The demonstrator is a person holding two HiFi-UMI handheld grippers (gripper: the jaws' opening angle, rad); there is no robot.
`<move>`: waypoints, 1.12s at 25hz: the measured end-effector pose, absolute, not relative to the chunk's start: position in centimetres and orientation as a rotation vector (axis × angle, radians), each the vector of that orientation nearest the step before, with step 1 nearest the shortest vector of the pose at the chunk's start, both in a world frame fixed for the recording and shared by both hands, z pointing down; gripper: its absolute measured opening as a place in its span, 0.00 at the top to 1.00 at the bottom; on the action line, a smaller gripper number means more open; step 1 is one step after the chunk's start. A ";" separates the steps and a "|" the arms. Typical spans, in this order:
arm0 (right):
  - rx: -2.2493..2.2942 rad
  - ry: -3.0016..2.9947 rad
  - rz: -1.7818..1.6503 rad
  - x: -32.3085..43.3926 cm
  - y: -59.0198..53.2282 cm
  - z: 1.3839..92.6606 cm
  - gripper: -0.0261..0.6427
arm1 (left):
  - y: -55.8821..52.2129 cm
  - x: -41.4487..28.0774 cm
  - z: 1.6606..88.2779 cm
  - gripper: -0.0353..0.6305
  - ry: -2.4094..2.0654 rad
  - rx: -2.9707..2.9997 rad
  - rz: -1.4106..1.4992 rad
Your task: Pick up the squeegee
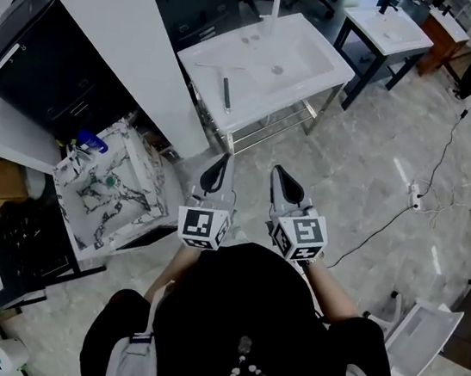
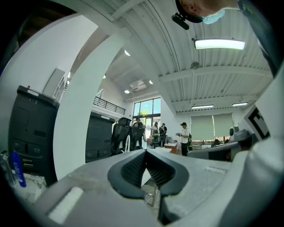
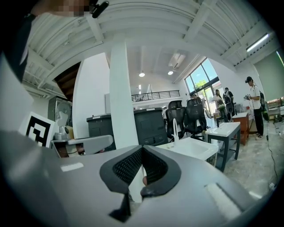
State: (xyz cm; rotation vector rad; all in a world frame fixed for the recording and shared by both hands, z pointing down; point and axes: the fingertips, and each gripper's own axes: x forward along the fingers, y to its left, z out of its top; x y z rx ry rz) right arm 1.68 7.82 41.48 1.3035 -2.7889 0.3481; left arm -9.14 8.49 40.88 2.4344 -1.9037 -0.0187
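Observation:
The squeegee [image 1: 226, 93], a slim dark-handled tool, lies on the left front part of the white sink counter [image 1: 313, 72] ahead of me. Both grippers are held side by side at waist height, well short of the counter, over the floor. My left gripper [image 1: 218, 168] is shut with nothing between its pads. My right gripper [image 1: 280, 176] is also shut and empty. In the right gripper view the sink counter [image 3: 195, 147] and its white faucet [image 3: 174, 128] lie beyond the right gripper [image 3: 142, 151]. The left gripper [image 2: 145, 153] shows its jaws meeting; the squeegee is not visible there.
A white partition wall [image 1: 110, 26] and a black cabinet [image 1: 45, 60] stand to the left, with a marbled box [image 1: 113, 192] holding a blue bottle. A second white table [image 1: 388, 30] stands farther back. A cable [image 1: 428, 179] runs across the floor at right. People stand far off.

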 end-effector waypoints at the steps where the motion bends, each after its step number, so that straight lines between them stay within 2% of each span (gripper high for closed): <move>1: 1.297 -2.786 0.347 1.5 7.7 41.6 0.96 | 8.3 -9.3 40.9 0.94 -1.907 2.428 -0.024; 14: 1.209 -2.789 0.349 -0.4 5.1 42.4 0.96 | 6.9 -11.3 41.9 0.94 -1.969 2.330 -0.027; 28: 1.059 -2.806 0.406 -0.8 -5.1 43.9 0.96 | -2.4 -12.0 43.3 0.94 -2.070 2.194 0.012</move>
